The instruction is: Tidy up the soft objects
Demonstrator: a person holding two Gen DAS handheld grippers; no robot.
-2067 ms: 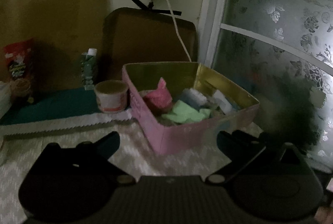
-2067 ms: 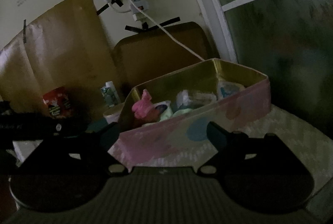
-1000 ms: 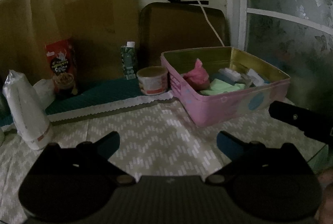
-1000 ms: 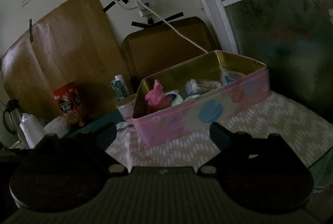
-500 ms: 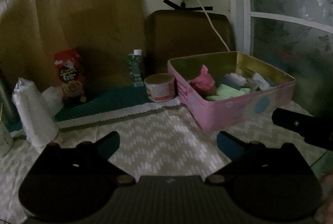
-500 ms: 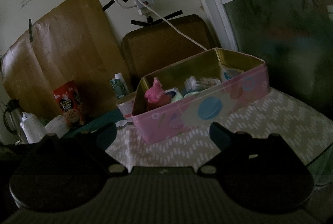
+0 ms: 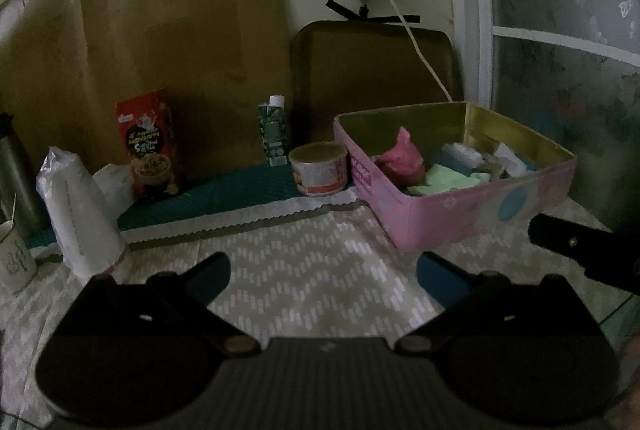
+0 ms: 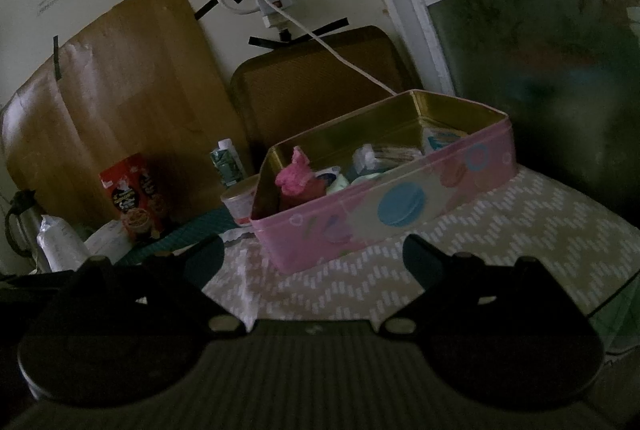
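Observation:
A pink tin box [image 7: 460,214] with a gold inside stands on the patterned tablecloth, at the right in the left wrist view and in the middle of the right wrist view [image 8: 384,214]. It holds soft things: a pink cloth [image 7: 400,156] [image 8: 296,176], a light green cloth [image 7: 446,180] and pale packets. My left gripper [image 7: 322,272] is open and empty, well back from the box. My right gripper [image 8: 312,254] is open and empty, in front of the box. A finger of the right gripper shows at the right edge of the left wrist view [image 7: 580,250].
A small tub [image 7: 318,170], a green carton [image 7: 274,136], a red snack box [image 7: 150,146] and a white plastic bag [image 7: 78,206] stand along a teal mat [image 7: 224,196] by the wall. A metal flask [image 7: 16,170] stands far left. A cable [image 7: 404,18] hangs behind the box.
Both grippers have drawn back from the pink box, the left one further and to the left, so the box looks smaller and more of the table shows. Both stay open and empty.

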